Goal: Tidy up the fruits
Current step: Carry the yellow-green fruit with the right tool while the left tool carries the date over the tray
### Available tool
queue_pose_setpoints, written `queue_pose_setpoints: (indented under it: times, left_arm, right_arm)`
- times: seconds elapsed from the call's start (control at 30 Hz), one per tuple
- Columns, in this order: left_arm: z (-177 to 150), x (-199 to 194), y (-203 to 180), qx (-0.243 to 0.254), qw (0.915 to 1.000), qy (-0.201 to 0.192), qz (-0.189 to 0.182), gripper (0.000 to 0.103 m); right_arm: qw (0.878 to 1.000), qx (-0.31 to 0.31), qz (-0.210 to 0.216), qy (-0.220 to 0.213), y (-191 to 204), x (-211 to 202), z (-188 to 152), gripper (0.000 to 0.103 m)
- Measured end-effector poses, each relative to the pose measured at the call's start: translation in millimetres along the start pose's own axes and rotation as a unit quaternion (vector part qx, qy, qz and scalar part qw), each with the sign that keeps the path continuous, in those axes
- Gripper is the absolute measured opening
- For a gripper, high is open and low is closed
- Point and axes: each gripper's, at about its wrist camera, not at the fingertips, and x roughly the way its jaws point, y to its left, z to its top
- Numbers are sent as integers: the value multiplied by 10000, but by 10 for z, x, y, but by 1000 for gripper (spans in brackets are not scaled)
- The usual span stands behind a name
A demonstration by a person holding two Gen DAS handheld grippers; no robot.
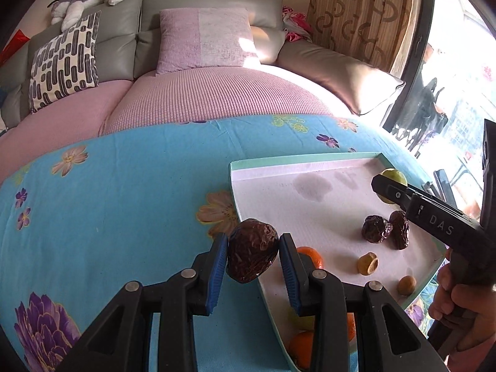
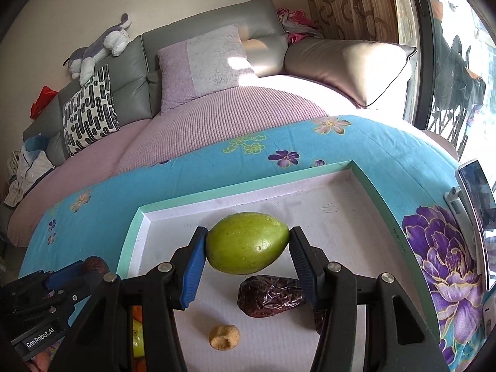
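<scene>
My left gripper (image 1: 252, 255) clamps a wrinkled dark-brown date (image 1: 251, 252); right gripper (image 2: 246, 248) pinches a smooth green oval fruit (image 2: 246, 247) between its pads.

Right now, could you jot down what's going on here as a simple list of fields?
Setting: tray on a blue floral cloth, sofa behind
Left tool: shut on a dark date, at the tray's left edge
Right tool: shut on a green fruit, above the tray
On tray: two dates, two small tan fruits, oranges
Person: one hand visible
</scene>
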Motion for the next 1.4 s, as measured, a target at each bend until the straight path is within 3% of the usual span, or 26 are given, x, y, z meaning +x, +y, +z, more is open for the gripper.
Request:
queue_pose_setpoints:
  times: [0.47, 0.83, 1.07, 1.4]
  left_arm:
    - [291, 378, -184, 174, 9998, 26, -96, 36]
    - [217, 667, -203, 153, 9988, 454, -24, 36]
    - [207, 669, -197, 161, 9987, 489, -14, 36]
    - [223, 664, -207, 133, 9985, 533, -29, 37]
  right_arm:
    - [9999, 25, -94, 67, -88, 275, 4, 55]
    - [9984, -158, -250, 492, -40, 411, -45, 55]
    - [9961, -62, -317, 817, -85, 490, -86, 55]
    - [9962, -35, -268, 831, -94, 487, -79, 55]
